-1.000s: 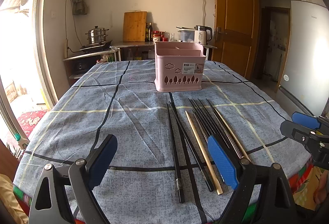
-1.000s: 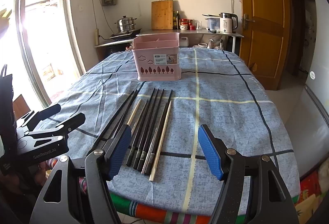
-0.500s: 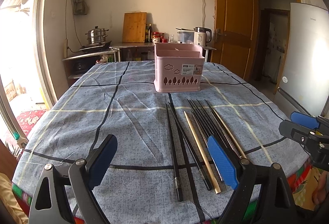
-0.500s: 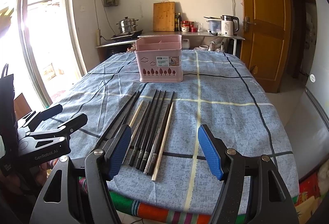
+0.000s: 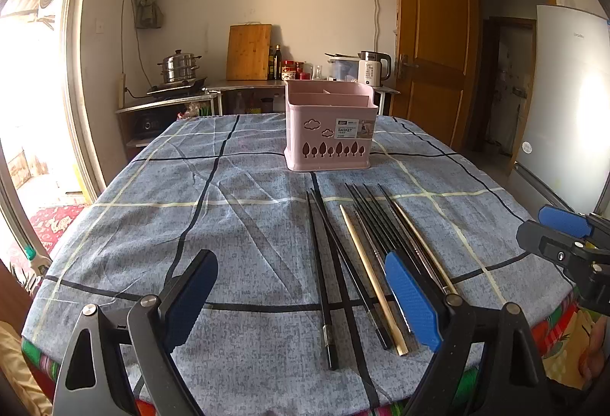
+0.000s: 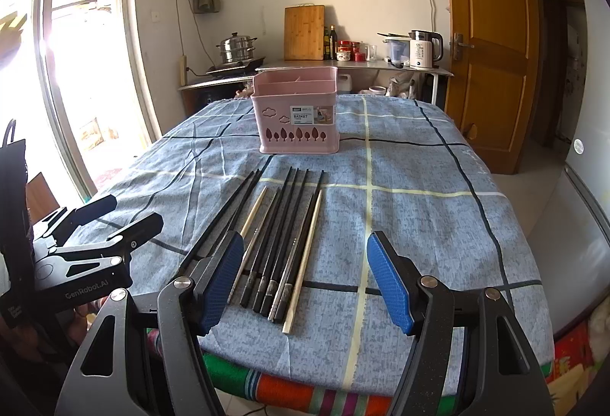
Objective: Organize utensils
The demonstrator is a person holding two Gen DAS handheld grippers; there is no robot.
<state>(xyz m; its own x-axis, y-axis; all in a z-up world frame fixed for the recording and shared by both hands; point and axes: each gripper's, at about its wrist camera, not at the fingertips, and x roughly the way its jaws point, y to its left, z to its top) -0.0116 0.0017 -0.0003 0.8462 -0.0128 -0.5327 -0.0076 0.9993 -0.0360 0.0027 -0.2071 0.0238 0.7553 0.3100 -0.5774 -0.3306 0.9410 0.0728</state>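
Observation:
A pink utensil basket (image 5: 330, 128) stands upright at the far middle of the table; it also shows in the right wrist view (image 6: 297, 111). Several black chopsticks (image 5: 366, 225) and two pale wooden ones (image 5: 371, 277) lie side by side in front of it, also in the right wrist view (image 6: 284, 236). My left gripper (image 5: 305, 297) is open and empty above the near table edge, its right pad over the chopsticks' near ends. My right gripper (image 6: 307, 278) is open and empty, hovering over the chopsticks' near ends.
The table (image 5: 236, 225) wears a blue checked cloth. Behind it are a counter with a steamer pot (image 5: 179, 67), a cutting board (image 5: 248, 52) and a kettle (image 5: 371, 67). A wooden door (image 5: 434, 46) and a fridge (image 5: 568, 103) stand to the right.
Both grippers have drifted slightly back and up, so the basket and chopsticks sit a little lower in view. Nothing on the table has moved.

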